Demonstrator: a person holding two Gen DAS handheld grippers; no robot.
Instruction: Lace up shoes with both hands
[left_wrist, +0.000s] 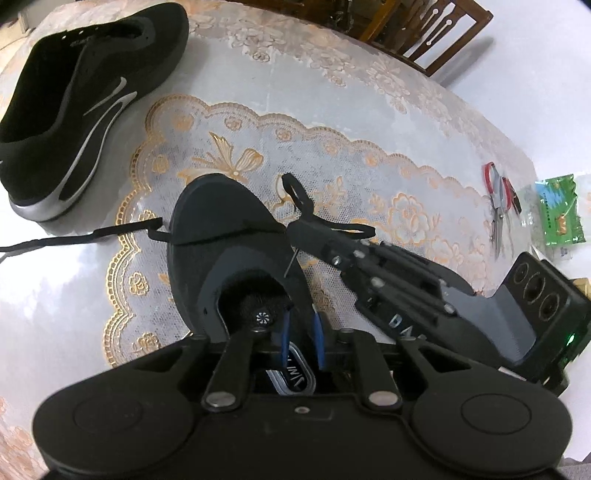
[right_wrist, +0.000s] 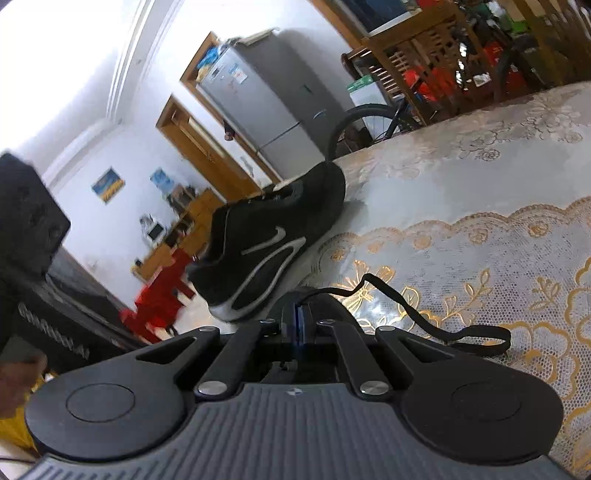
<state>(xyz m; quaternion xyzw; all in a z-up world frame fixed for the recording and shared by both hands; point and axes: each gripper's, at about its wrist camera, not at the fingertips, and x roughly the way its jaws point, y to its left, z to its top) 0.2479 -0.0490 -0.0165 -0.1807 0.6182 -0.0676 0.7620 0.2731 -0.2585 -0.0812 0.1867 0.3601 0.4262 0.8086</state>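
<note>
A dark shoe (left_wrist: 221, 221) lies toe away on the lace tablecloth, right under my left gripper (left_wrist: 300, 325). Its blue pads (left_wrist: 284, 343) are closed on the right edge of the shoe's opening, above the tongue label. My right gripper (left_wrist: 295, 230) reaches in from the right, shut on the black lace (left_wrist: 303, 201) beside the shoe's toe. One lace end (left_wrist: 74, 236) trails off to the left. In the right wrist view the right gripper (right_wrist: 299, 317) has its pads together, and the lace (right_wrist: 424, 321) loops away to the right. The second black shoe (left_wrist: 85, 103) (right_wrist: 266, 247) stands further back.
Red-handled scissors (left_wrist: 496, 199) and a green packet (left_wrist: 557, 210) lie at the table's right edge. A wooden chair (left_wrist: 424, 29) stands behind the table (left_wrist: 332, 92). A fridge (right_wrist: 266, 103) and a bicycle wheel (right_wrist: 354, 122) are beyond the far edge.
</note>
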